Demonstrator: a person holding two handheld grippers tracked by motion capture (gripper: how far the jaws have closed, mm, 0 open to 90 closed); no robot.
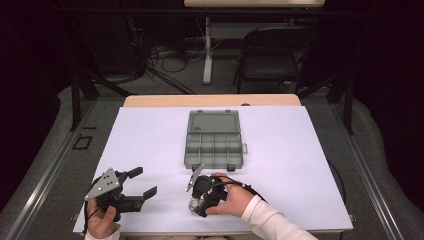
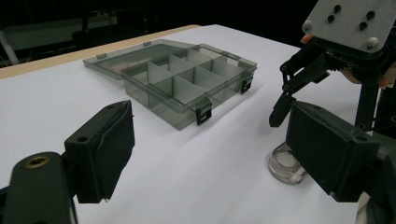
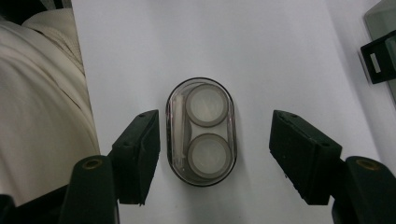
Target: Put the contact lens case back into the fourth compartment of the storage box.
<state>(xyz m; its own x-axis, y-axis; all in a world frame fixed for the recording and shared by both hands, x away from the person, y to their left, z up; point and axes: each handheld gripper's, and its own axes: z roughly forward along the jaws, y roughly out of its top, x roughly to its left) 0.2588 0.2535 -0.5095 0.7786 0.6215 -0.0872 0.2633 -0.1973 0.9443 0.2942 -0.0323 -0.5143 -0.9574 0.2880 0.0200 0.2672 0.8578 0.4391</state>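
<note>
A small clear oval case (image 3: 201, 131) holding two round white discs lies flat on the white tabletop (image 1: 290, 170). My right gripper (image 3: 219, 158) points down over it with one jaw on each side. The left jaw stands close to the case's rim, the right jaw well clear, and neither pad presses on it. In the high view the right gripper (image 1: 197, 200) is near the table's front edge, with a hand wrapped round it. My left gripper (image 1: 143, 182) hovers open at the front left, holding nothing. From the left gripper (image 2: 217, 154) the case (image 2: 286, 164) shows on the table.
A grey translucent organizer box (image 1: 186, 150) lies open in the middle of the table, lid flat behind it and compartments bare; its front wall (image 2: 182, 116) carries two latches. One latch corner (image 3: 378, 60) shows beside the right gripper. A cream sleeve (image 3: 42, 107) lies alongside. A dark chair (image 1: 272, 55) stands beyond the table.
</note>
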